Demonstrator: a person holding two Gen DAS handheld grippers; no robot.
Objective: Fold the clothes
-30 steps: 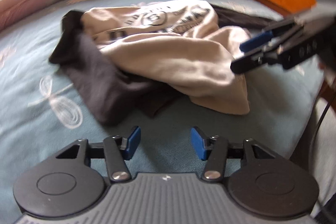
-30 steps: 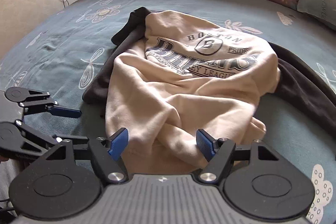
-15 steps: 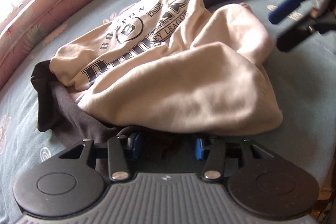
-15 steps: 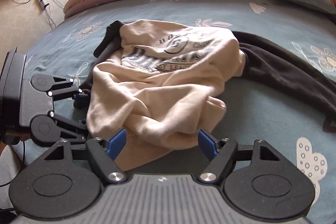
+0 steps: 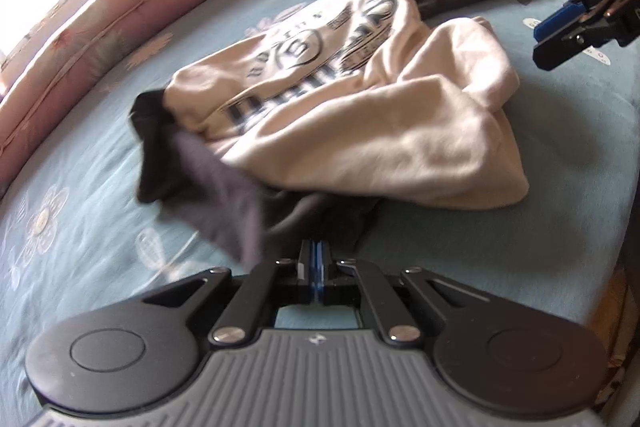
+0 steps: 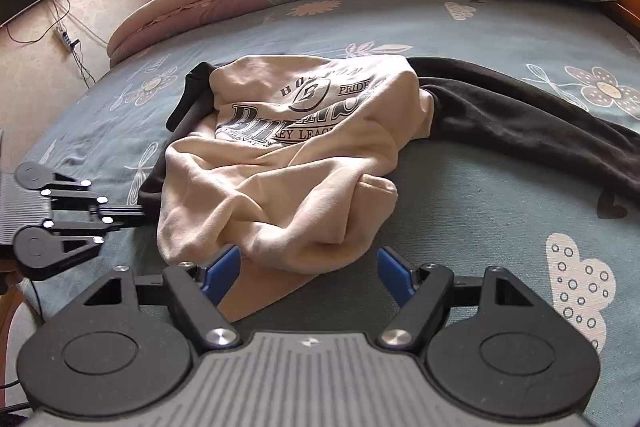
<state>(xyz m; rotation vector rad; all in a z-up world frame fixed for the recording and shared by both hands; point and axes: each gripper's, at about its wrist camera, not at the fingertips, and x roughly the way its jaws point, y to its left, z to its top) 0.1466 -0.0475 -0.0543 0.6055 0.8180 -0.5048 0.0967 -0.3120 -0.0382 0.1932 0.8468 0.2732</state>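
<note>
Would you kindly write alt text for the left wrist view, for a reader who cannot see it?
The left gripper, its blue-padded fingers shut on the near edge of a dark garment, pulls at a heap on a teal flowered bedsheet. A cream printed sweatshirt lies crumpled over the dark garment, and the right gripper hovers open at the upper right.

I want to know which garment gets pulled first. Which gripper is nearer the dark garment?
Left. The left gripper is shut on the dark garment at its near edge; the right gripper hovers open over the beige sweatshirt.
</note>
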